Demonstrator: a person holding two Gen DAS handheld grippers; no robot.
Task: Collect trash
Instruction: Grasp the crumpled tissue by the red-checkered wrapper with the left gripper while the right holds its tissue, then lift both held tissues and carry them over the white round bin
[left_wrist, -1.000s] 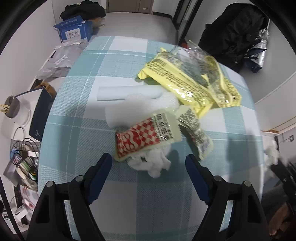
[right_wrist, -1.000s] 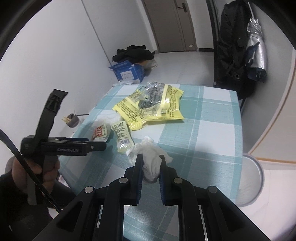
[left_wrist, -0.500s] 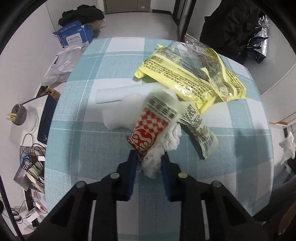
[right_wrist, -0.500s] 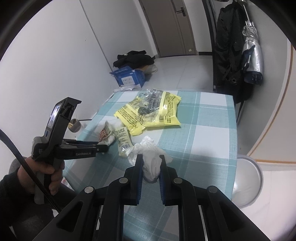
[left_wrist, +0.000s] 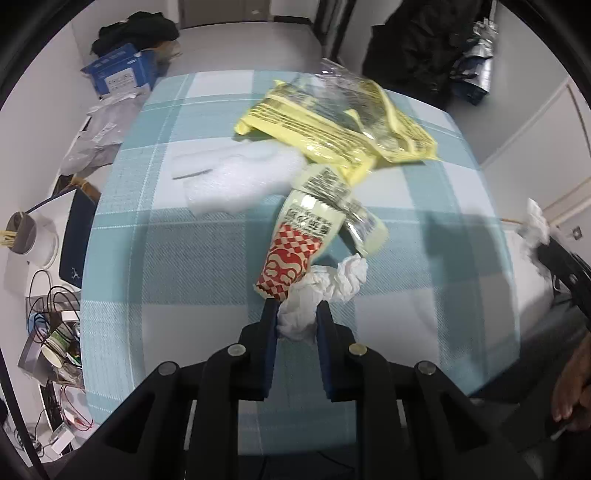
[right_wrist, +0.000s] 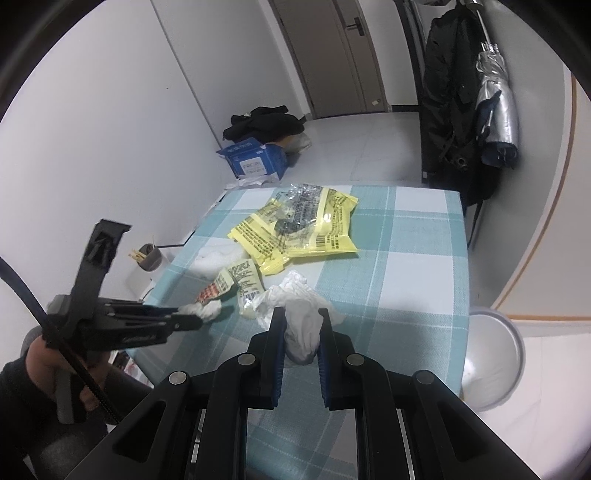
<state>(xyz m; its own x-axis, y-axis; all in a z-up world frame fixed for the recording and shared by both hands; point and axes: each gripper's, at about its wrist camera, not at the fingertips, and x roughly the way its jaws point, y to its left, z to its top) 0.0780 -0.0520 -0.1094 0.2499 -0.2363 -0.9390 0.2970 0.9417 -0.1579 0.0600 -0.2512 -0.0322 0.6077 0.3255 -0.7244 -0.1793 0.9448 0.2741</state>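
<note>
My left gripper (left_wrist: 295, 308) is closing on a crumpled white tissue (left_wrist: 325, 284), and its pads press on the wad. A red-and-white checked wrapper (left_wrist: 291, 254) leans on that tissue by the left finger; I cannot tell if it is pinched too. Just beyond lie a cream snack packet (left_wrist: 343, 199), a white foam sheet (left_wrist: 236, 173) and yellow plastic bags (left_wrist: 332, 125). My right gripper (right_wrist: 301, 315) is shut on a second crumpled tissue (right_wrist: 291, 291), held above the checked tablecloth (right_wrist: 417, 258). The left gripper (right_wrist: 192, 317) shows in the right wrist view, held by a hand.
A pale round bin (right_wrist: 491, 354) stands on the floor off the table's right edge. A blue carton (right_wrist: 255, 158) and dark clothes lie on the floor beyond. Black coats (right_wrist: 450, 96) hang at the back right. A cluttered side shelf (left_wrist: 44, 280) borders the table's left.
The left gripper went from wide open to shut on the tissue and lifted it a little, tipping the red-and-white wrapper up with it. The right gripper kept still, holding its tissue.
</note>
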